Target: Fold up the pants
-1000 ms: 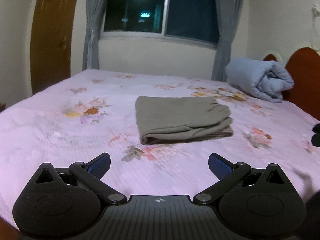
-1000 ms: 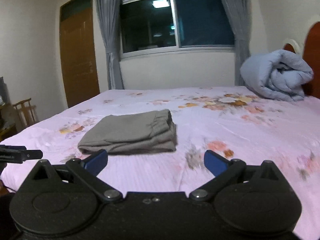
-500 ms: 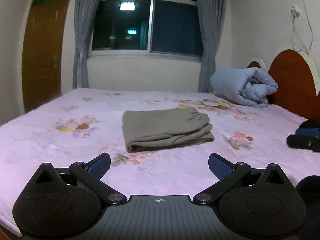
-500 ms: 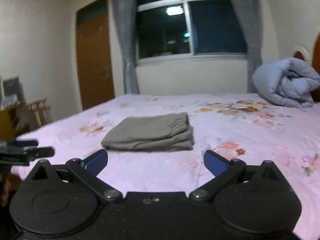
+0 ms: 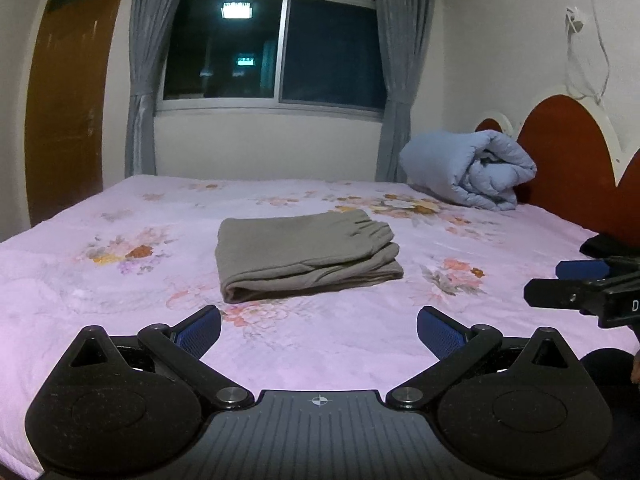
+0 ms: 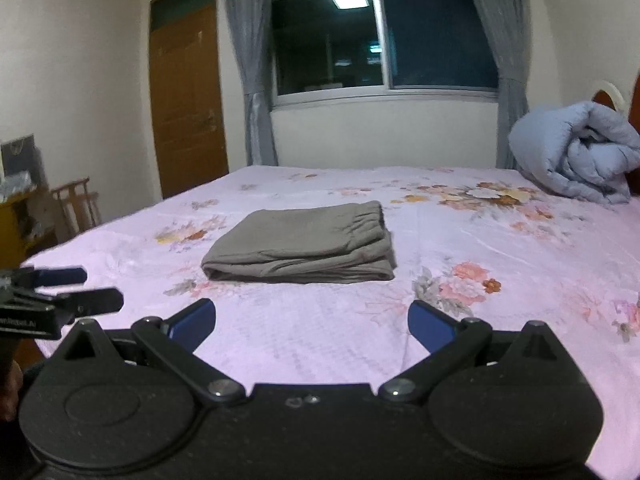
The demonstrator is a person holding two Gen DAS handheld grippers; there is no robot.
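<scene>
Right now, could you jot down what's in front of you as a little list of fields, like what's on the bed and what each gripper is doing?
pants: grey pants, folded into a flat stack, lying mid-bed
bed: pink flowered sheet
blanket: blue blanket, rolled up by the headboard
left gripper: left gripper open, holds nothing, short of the pants
right gripper: right gripper open, holds nothing, short of the pants
window: window dark, grey curtains either side
door: brown door, closed
task state: pants look fully folded
</scene>
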